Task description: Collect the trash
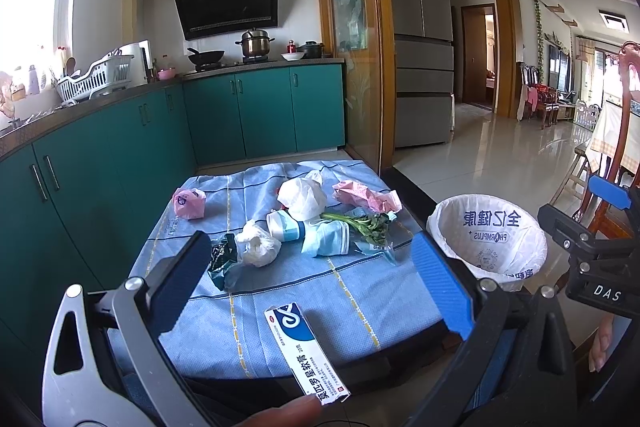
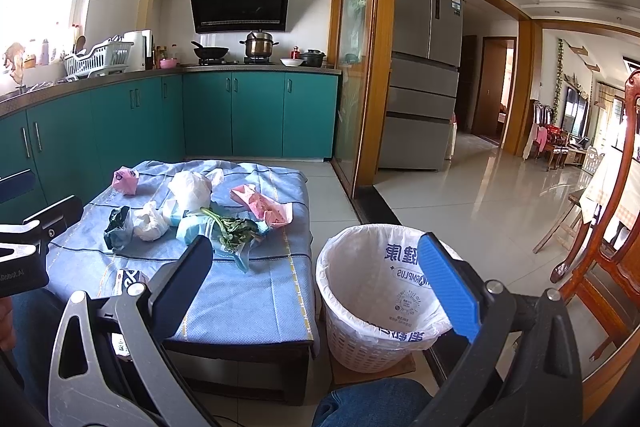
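Cardboard ointment box (image 1: 306,353) between, untouched by, wide-apart left tongs (image 1: 316,283).

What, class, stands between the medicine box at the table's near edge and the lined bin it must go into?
Nothing visible blocks it. The medicine box lies alone on the blue cloth, apart from the trash pile. The bin stands open beside the table's right edge, seemingly empty. Both the left gripper and the right gripper are open.

Both wrist views face the kitchen, sharing the littered table (image 1: 360,291) and bin (image 2: 360,307).
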Demonstrator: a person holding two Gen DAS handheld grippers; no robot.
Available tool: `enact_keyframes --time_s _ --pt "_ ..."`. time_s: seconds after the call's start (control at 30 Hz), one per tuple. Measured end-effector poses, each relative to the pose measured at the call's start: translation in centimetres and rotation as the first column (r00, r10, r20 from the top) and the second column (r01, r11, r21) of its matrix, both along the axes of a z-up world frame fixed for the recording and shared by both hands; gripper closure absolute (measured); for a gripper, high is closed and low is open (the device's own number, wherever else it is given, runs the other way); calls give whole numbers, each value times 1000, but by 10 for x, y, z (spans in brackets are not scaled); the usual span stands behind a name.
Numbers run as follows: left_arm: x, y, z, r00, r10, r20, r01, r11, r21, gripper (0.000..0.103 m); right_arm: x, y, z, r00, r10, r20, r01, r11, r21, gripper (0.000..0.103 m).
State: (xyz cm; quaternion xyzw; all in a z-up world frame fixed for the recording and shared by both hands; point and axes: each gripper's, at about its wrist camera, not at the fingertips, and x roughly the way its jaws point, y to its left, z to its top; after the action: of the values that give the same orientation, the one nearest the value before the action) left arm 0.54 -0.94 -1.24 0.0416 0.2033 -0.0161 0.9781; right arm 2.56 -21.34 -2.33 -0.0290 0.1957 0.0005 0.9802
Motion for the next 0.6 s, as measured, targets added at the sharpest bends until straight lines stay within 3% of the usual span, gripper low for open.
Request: enact_keyframes --time_s 0.6 --pt "3 -1 -1 1000 -2 -14 2 1000 5 3 0 0 0 1000 0 -2 0 1000 1 3"
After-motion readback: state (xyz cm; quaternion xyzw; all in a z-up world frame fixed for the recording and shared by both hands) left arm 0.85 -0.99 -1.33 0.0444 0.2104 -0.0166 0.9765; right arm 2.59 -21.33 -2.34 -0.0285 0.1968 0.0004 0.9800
